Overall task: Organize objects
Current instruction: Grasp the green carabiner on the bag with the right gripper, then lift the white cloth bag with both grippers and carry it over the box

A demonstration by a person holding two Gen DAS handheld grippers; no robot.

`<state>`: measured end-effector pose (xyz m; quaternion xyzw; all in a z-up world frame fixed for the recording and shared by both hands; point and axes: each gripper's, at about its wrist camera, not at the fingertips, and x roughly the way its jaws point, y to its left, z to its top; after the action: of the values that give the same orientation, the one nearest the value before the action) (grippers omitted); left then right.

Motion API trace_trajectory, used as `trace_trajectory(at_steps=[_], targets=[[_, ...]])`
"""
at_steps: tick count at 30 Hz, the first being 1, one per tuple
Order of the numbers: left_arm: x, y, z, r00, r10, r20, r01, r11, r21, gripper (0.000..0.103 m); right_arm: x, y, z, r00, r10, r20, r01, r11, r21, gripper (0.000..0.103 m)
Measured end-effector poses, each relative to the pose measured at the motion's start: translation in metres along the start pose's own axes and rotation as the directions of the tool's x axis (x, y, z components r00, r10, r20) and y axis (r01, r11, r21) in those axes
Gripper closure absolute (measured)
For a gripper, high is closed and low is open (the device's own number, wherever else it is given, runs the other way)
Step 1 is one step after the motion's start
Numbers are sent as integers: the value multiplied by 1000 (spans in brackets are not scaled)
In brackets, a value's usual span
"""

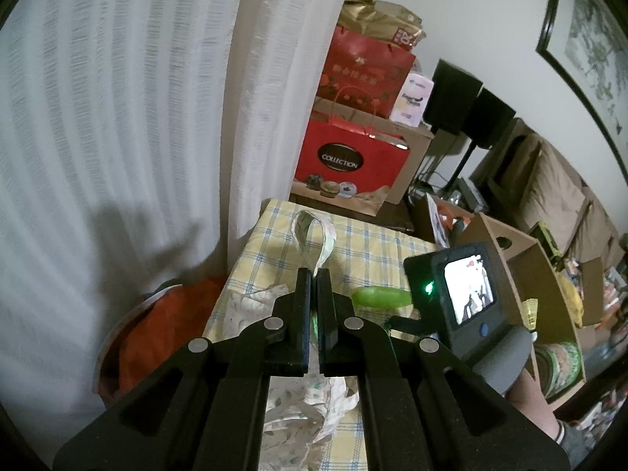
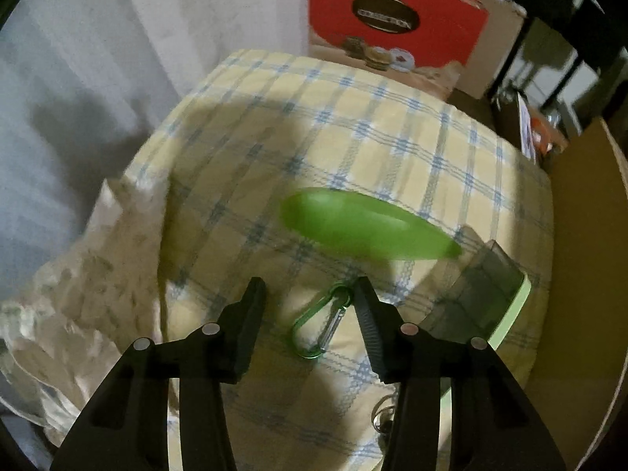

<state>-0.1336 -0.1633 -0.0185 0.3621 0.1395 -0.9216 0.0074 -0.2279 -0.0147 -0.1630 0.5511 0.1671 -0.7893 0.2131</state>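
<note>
My left fingers [image 1: 314,274] pinch the bag handle [image 1: 314,235]; right fingers [image 2: 310,294] open, empty above the green carabiner [image 2: 320,324]. Centre, then close squarely.

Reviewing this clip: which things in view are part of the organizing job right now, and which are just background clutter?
In play:
left gripper, shut on the patterned cloth bag's handle
right gripper, open over the green carabiner
green pod-shaped case
grey container with green lid

Just lying about:
red gift bags
black speakers
curtain
cardboard box
</note>
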Motion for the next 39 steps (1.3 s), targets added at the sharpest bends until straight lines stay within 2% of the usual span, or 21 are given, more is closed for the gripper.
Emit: trace_trajectory(at_steps=[1, 3, 4, 6, 12, 15, 18, 19, 20, 21, 29, 39], targets=[[0, 0, 0, 1000, 0, 0, 0, 1000, -2, 100, -1, -1, -2, 1000, 11, -3, -11, 1000, 12, 55], [0, 2, -1, 1000, 0, 0, 0, 1000, -5, 100, -4, -5, -4, 999, 46, 11, -46, 999, 22, 63], [0, 2, -1, 1000, 0, -1, 0, 1000, -6, 100, -5, -6, -4, 1000, 25, 18, -26, 999, 28, 65], [1, 2, -1, 1000, 0, -1, 0, 1000, -6, 100, -4, -10, -6, 1000, -11, 22, 10, 999, 40, 63], [0, 2, -3, 1000, -2, -4, 2, 1000, -6, 100, -1, -5, -8, 1000, 20, 17, -21, 999, 42, 62], [0, -1, -3, 1000, -2, -5, 2, 1000, -1, 100, -3, 5, -14, 999, -22, 27, 22, 1000, 6, 63], [0, -3, -4, 1000, 0, -7, 0, 1000, 3, 100, -3, 3, -16, 1000, -11, 24, 11, 1000, 23, 65], [-1, -5, -4, 1000, 0, -6, 0, 1000, 4, 100, -3, 2, -17, 1000, -2, 28, 2, 1000, 19, 70], [-1, -5, -4, 1000, 0, -6, 0, 1000, 4, 100, -4, 2, -18, 999, 9, 33, -9, 1000, 14, 81], [-1, -6, -4, 1000, -1, -4, 1, 1000, 5, 100, -4, 1, -18, 999, 31, 35, -32, 999, 14, 85], [-10, -19, -1, 1000, -3, 6, 3, 1000, 27, 100, -21, -10, -26, 994, 69, 85, -74, 996, 58, 85], [-40, -60, 24, 997, -45, 59, 40, 995, 93, 100, -93, -52, -28, 974, 90, 210, -114, 988, 106, 85]])
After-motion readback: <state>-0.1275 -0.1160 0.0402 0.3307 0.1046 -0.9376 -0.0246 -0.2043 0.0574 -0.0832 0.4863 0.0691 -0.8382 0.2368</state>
